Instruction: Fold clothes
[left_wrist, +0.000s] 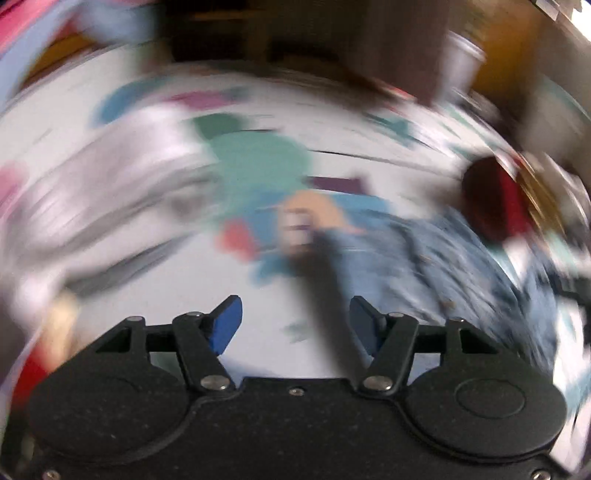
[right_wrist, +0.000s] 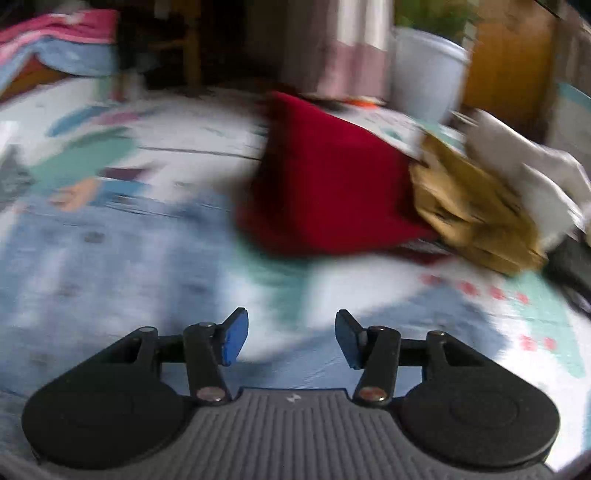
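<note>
Both views are smeared by motion. In the left wrist view my left gripper (left_wrist: 295, 325) stands open over the patterned play mat (left_wrist: 258, 302), nothing between its blue pads. A pale blue denim garment (left_wrist: 436, 258) lies to its right, with a dark red cloth (left_wrist: 495, 199) beyond. A grey-white garment (left_wrist: 110, 173) lies at left. In the right wrist view my right gripper (right_wrist: 291, 338) is open and empty above the denim garment (right_wrist: 110, 266). Ahead lie the red cloth (right_wrist: 325, 188), a mustard-brown garment (right_wrist: 469, 210) and a white garment (right_wrist: 532, 184).
The play mat (right_wrist: 369, 273) covers the floor. A white pot with a plant (right_wrist: 424, 74) and a curtain (right_wrist: 354, 48) stand at the back. Folded pink and blue cloth (right_wrist: 62, 44) sits at the far left. A black item (right_wrist: 572, 266) lies at the right edge.
</note>
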